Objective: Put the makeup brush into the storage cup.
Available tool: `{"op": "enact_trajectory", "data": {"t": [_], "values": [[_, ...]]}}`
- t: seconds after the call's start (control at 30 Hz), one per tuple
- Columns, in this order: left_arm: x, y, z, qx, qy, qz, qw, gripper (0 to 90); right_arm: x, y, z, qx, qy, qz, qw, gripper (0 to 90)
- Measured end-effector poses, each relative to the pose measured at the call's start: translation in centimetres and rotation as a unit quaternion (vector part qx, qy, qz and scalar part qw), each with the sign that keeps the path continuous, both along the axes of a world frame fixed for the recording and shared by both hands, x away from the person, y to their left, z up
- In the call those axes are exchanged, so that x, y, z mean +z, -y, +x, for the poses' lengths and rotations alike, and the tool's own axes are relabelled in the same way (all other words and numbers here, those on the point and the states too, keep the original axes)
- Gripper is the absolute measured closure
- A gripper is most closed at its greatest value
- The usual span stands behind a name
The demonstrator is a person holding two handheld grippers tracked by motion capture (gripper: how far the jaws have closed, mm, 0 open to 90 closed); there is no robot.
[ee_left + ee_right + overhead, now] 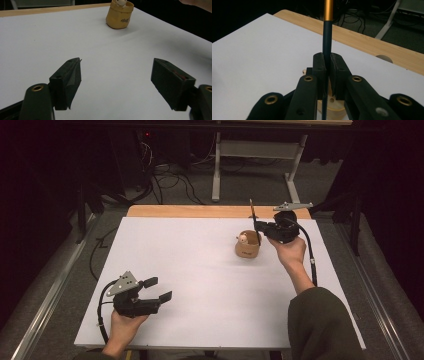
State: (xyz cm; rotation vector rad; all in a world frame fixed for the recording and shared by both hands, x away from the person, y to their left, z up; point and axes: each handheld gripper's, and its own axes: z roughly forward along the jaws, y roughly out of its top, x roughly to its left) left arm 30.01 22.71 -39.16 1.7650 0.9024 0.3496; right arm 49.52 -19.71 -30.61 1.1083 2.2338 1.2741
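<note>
A white tabletop (200,270) with a wooden far edge stands on grey floor (190,185) strewn with cables. The right tool (257,226) clamps a pencil (253,212) above the cup (247,247); the left tool (161,289) gapes.

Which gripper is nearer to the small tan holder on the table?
The right gripper: it is directly above the tan holder, shut on a pen. The left gripper is open, far away at the near left.

Our right sleeve (320,320) olive green; each gripper black, brass-ringed screw holes, grey three-cornered plate (123,283), black cable (311,257) trailing.
</note>
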Motion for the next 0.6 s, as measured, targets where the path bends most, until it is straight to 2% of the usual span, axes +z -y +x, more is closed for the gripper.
{"op": "enact_trajectory", "data": {"t": [0.07,0.27,0.6], "values": [[0.0,0.0,0.0,0.000,0.000,0.000,1.0000,24.9,0.0,-0.2,0.2,-0.005,-0.003,0.002,1.0000,85.6],[0.0,0.0,0.0,0.000,-0.001,0.001,1.0000,25.0,-0.1,-0.7,0.7,-0.010,0.007,-0.004,0.9999,85.7],[0.0,0.0,0.0,-0.001,-0.001,0.001,1.0000,25.0,-0.9,-0.9,1.6,-0.023,0.005,-0.011,0.9997,85.7]]}}
